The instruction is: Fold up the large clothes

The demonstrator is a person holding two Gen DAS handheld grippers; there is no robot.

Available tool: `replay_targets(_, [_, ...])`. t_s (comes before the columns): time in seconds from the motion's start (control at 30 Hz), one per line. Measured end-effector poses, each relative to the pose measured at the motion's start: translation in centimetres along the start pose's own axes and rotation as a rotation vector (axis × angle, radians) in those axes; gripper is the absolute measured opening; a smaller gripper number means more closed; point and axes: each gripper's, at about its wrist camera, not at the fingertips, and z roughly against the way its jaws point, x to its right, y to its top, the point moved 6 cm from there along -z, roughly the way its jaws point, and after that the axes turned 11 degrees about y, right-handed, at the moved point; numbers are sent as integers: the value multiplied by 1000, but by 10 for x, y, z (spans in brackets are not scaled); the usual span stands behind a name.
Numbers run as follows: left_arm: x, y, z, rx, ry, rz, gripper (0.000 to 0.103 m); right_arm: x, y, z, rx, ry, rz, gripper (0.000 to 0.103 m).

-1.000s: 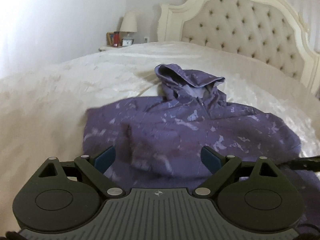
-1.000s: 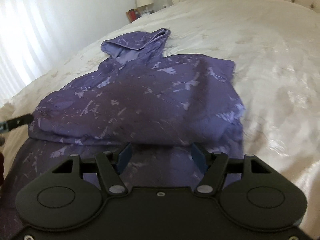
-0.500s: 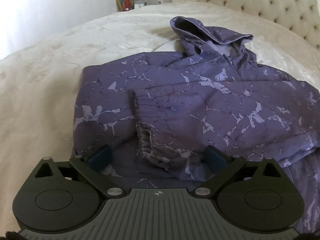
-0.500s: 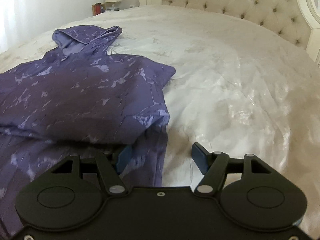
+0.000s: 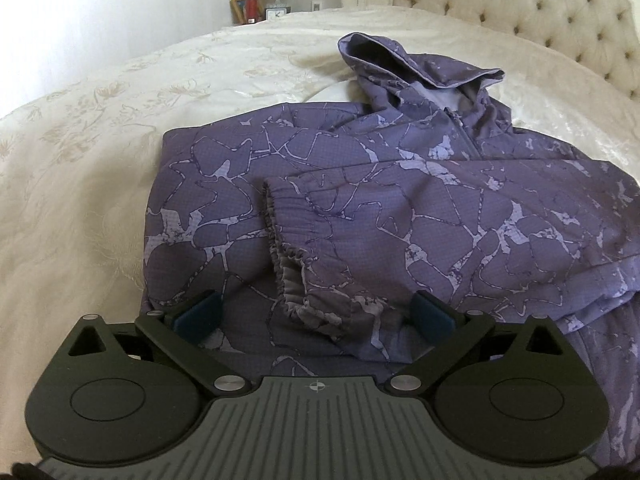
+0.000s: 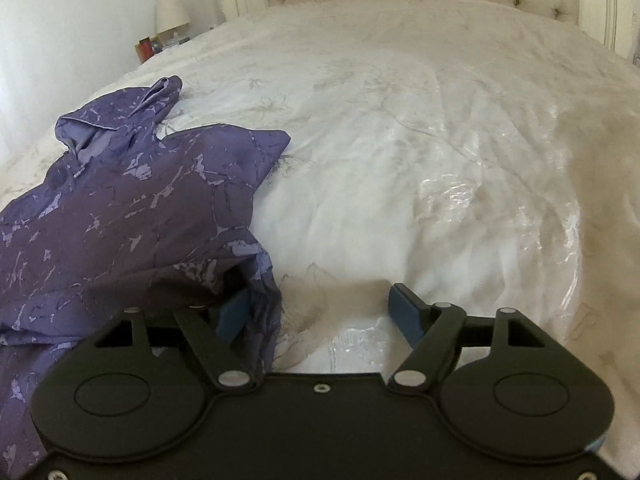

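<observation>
On cream bedspread (image 6: 400, 140): purple hooded jacket (image 5: 360, 208), sleeve cuff (image 5: 288, 256) between left gripper (image 5: 316, 314) open jaws; right gripper (image 6: 320, 312) open.

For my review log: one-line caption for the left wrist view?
Open left gripper over a purple hooded jacket on a cream bed, one sleeve cuff folded across its front.

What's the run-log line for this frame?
stage: sleeves folded in | purple hooded jacket flat on white bedspread | left gripper open over cuff | right gripper open at jacket's edge

Purple jacket (image 5: 360, 216) with pale lilac crackle pattern — cream floral-embossed bedspread (image 5: 100, 140), blue-padded black grippers.
</observation>
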Motion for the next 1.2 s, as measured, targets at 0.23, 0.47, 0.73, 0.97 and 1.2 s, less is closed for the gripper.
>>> replay_targets(0.23, [-2, 9, 22, -58, -39, -58, 102, -2, 6, 36, -74, 72, -31, 78])
replay_targets(0.47, [1, 35, 77, -11, -138, -131, 102, -36, 43, 64, -110, 185, 23, 83])
replay_targets(0.73, [5, 111, 81, 113, -116, -131, 102, -95, 110, 39, -43, 278, 122, 89])
replay_targets(0.97, [16, 157, 33, 146, -95, -39, 99, -132, 141, -15, 12, 325, 177, 80])
replay_targets(1.2, [34, 172, -31, 107, -72, -64, 75, -146, 156, -80, 15, 341, 184, 63])
